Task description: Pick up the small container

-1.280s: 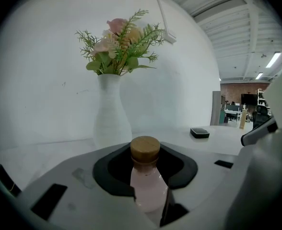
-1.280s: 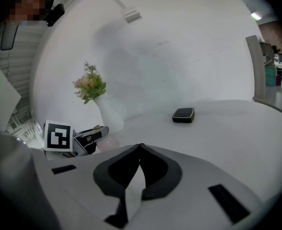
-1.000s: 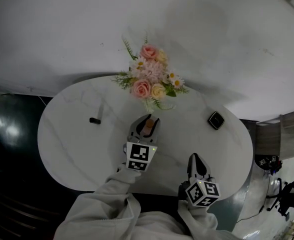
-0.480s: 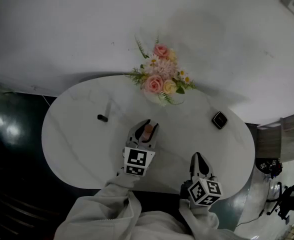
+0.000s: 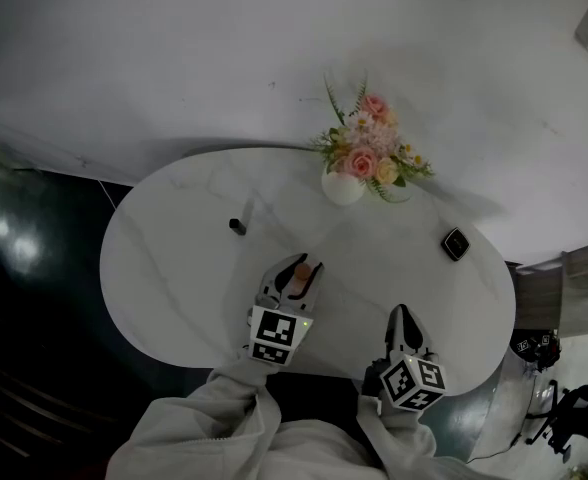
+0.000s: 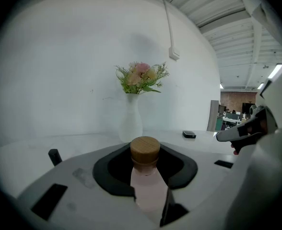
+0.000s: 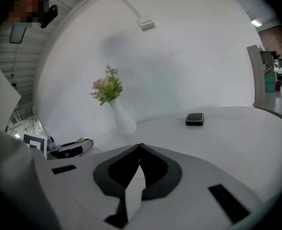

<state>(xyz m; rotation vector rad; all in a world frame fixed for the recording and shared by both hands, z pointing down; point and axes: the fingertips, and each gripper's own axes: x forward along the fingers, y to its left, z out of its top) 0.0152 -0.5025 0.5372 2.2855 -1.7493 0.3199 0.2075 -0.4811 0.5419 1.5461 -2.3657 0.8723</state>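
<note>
Over marble table (image 5: pixel 174 268): pink, wood-capped small container (image 6: pixel 146 176)

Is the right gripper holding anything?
No, the right gripper has its jaws closed tip to tip with nothing between them.

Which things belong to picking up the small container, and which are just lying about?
Job: small pink container with wooden stopper, gripped in the left tongs.
Lying about: white vase of pink flowers; small black square box; short black cylinder; shut right tongs.
</note>
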